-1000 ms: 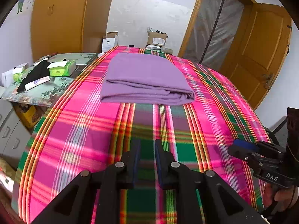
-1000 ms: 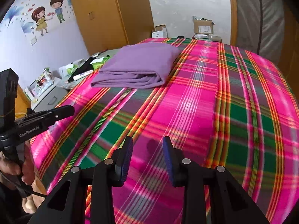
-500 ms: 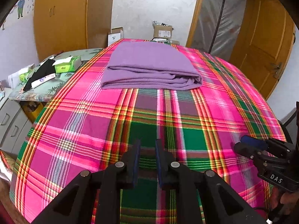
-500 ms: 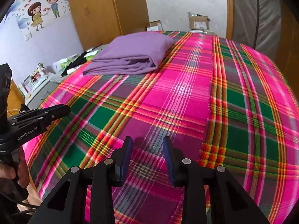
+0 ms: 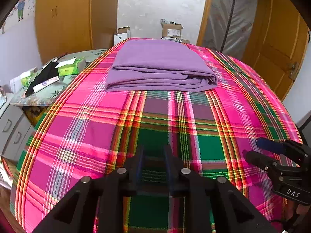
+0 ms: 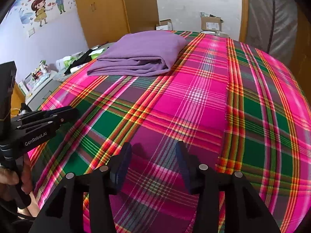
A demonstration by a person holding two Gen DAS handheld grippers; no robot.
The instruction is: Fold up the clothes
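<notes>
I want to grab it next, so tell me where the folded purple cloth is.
The folded purple cloth lies at the far end of the plaid bed, left of its middle, beside the cluttered side table; both claws are well short of it.

Place: a home bedroom.
Bed: a wide surface under a pink and green plaid cover (image 5: 81,128).
Walls: cartoon boy-and-girl decal (image 6: 48,5).
Furniture: wooden wardrobe (image 5: 64,19), wooden door (image 5: 276,44).
Clutter: cardboard boxes (image 5: 172,31), tissue pack (image 5: 71,68).

Purple garment (image 5: 159,66): soft matt cloth. Plaid bedcover (image 5: 175,120): woven cloth. Wardrobe (image 5: 64,19): smooth wood.
</notes>
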